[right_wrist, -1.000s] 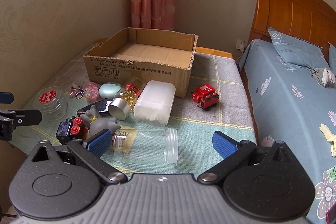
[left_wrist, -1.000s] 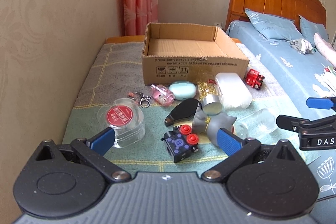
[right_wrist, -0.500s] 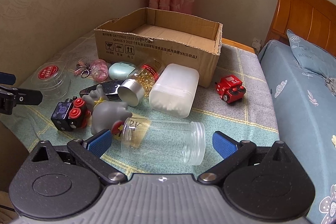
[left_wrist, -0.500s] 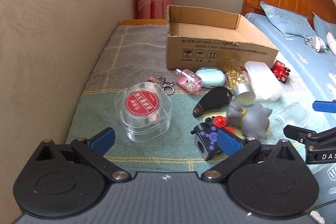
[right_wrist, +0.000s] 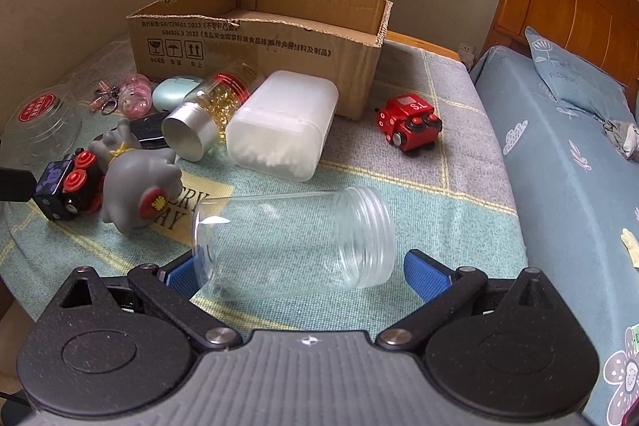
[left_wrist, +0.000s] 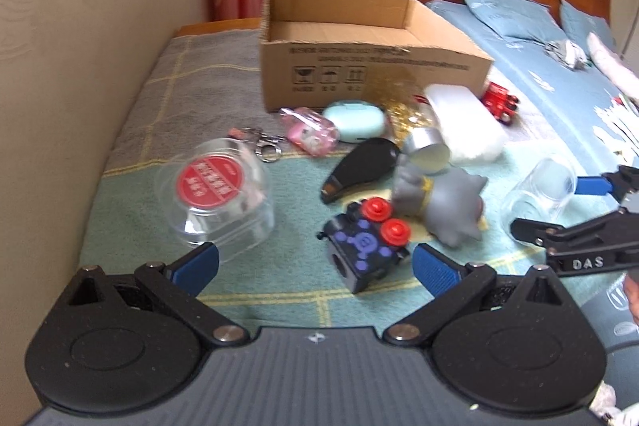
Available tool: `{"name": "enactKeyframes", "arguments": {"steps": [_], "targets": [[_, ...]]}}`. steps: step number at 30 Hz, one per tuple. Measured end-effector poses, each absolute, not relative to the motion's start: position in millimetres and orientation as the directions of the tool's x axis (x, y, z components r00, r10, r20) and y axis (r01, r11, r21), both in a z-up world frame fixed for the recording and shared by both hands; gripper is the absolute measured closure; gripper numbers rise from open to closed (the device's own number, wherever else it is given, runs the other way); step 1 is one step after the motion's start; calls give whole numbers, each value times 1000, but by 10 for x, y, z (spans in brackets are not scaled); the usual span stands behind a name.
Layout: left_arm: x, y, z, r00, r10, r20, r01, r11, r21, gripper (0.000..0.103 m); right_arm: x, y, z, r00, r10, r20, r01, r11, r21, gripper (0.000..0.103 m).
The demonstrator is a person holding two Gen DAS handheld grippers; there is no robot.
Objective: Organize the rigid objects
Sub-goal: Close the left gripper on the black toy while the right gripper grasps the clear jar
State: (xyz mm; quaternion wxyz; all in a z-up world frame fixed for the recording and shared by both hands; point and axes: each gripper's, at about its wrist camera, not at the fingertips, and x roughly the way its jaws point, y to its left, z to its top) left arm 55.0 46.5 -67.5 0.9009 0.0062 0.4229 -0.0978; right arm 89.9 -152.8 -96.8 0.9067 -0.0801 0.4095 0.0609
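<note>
An open cardboard box (left_wrist: 371,66) (right_wrist: 255,38) stands at the back of a cloth-covered table. In front lie a clear jar on its side (right_wrist: 291,238) (left_wrist: 539,190), a grey toy figure (left_wrist: 439,198) (right_wrist: 135,182), a black cube with red buttons (left_wrist: 365,250) (right_wrist: 66,186), a clear tub with a red label (left_wrist: 217,194) (right_wrist: 40,122), a white cotton-swab box (right_wrist: 281,130) and a red toy car (right_wrist: 409,126). My left gripper (left_wrist: 315,266) is open just before the black cube. My right gripper (right_wrist: 297,272) is open, its fingers either side of the clear jar.
A capsule bottle with a silver cap (right_wrist: 215,110), a mint case (right_wrist: 175,92), a pink keychain (right_wrist: 133,100) and a black fob (left_wrist: 359,168) lie by the box. A wall (left_wrist: 80,26) runs along the left. A bed (right_wrist: 579,154) is on the right.
Both grippers have moved forward and lower. The right one has closed in on the clear jar, which now lies between its fingers. The left view has shifted towards the black cube.
</note>
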Motion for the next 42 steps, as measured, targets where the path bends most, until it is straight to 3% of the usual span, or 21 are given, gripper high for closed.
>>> {"name": "enactKeyframes", "arguments": {"steps": [11, 16, 32, 42], "targets": [[678, 246, -965, 544, -237, -805, 266, 959, -102, 1, 884, -1647, -1083, 636, 107, -764, -196, 980, -26, 0], [707, 138, -994, 562, -167, -810, 291, 957, 4, 0, 865, -1664, -1091, 649, 113, -753, -197, 980, -23, 0], [800, 102, -988, 558, -146, -817, 216, 976, -27, 1, 797, -1694, -1117, 679, 134, -722, -218, 976, -24, 0], [718, 305, -1026, 560, -50, -827, 131, 991, 29, 3, 778, -1716, -1095, 658, 144, -739, -244, 969, -28, 0]]}}
